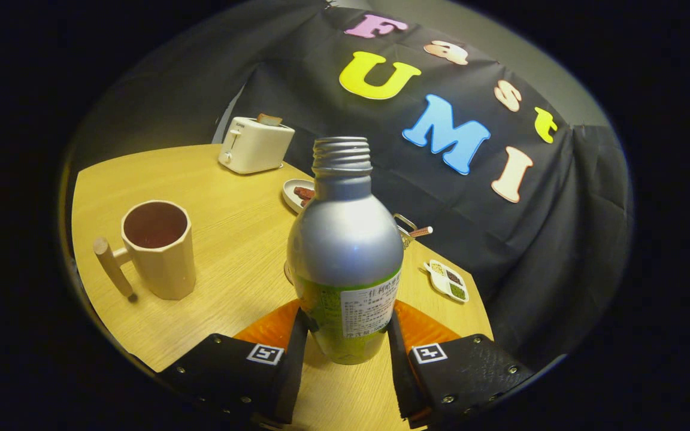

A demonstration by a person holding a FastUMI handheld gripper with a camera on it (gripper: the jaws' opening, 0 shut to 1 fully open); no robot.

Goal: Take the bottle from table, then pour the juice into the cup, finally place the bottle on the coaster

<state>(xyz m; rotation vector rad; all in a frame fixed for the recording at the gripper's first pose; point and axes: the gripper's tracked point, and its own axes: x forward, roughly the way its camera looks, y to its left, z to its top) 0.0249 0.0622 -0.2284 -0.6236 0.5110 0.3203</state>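
A silver metal bottle (345, 251) with a green label and an open threaded neck stands upright between my fingers. My gripper (346, 335) is shut on it, both fingers pressing the label's lower sides. An orange coaster (267, 329) shows on both sides of the bottle's base, behind the fingers. I cannot tell whether the base rests on it or hangs just above. A beige cup (159, 248) with a wooden handle stands on the table beyond my left finger, well apart from the bottle. Its inside looks dark.
The round wooden table (231, 197) carries a white toaster (255, 145) at the back and a small plate of food (298, 194) behind the bottle. A metal object with a stick (411, 232) and a small divided dish (448, 280) lie near the table's right edge.
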